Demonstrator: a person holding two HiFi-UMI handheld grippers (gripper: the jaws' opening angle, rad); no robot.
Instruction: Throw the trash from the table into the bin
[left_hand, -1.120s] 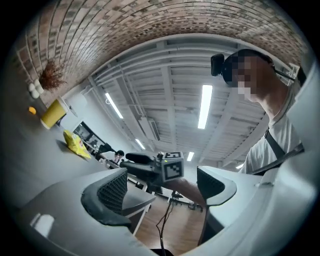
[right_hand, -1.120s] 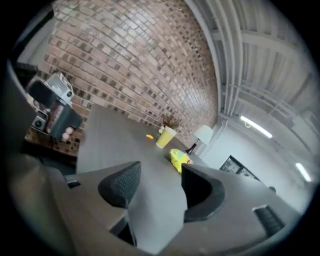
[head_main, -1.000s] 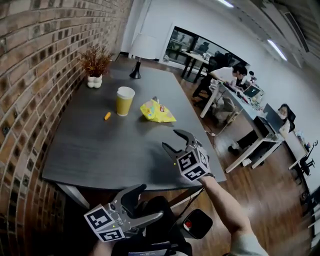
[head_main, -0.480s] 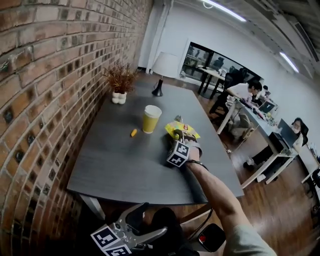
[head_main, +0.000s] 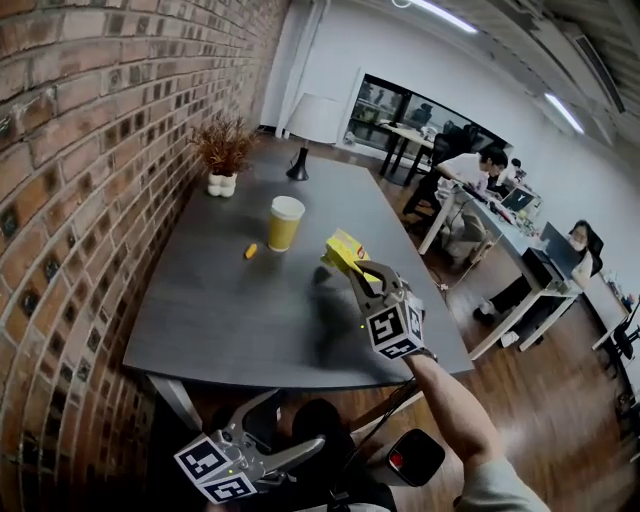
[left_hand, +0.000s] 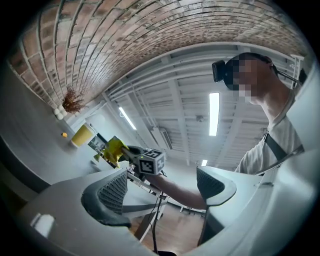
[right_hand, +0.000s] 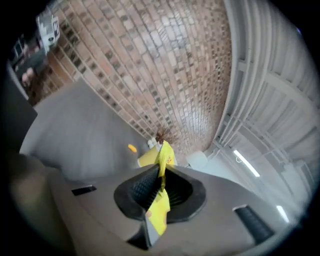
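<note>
My right gripper (head_main: 360, 276) is shut on a yellow snack bag (head_main: 343, 251) and holds it lifted above the dark table (head_main: 220, 320). In the right gripper view the yellow snack bag (right_hand: 161, 170) is pinched flat between the pads of my right gripper (right_hand: 159, 189). A yellow paper cup (head_main: 284, 222) and a small orange scrap (head_main: 251, 250) lie on the table further back. My left gripper (head_main: 280, 425) hangs open below the table's near edge; in the left gripper view my left gripper (left_hand: 162, 187) has nothing between its pads, and the yellow snack bag (left_hand: 113, 150) shows beyond it.
A brick wall (head_main: 90, 200) runs along the table's left side. A potted dry plant (head_main: 222, 155) and a lamp (head_main: 303, 130) stand at the far end. A black round thing (head_main: 418, 456) sits on the wooden floor under my right arm. People work at desks (head_main: 480, 200) to the right.
The right gripper reached the snack bag on the table, closed on it and drew back toward me with the bag lifted. The left gripper barely shifted.
</note>
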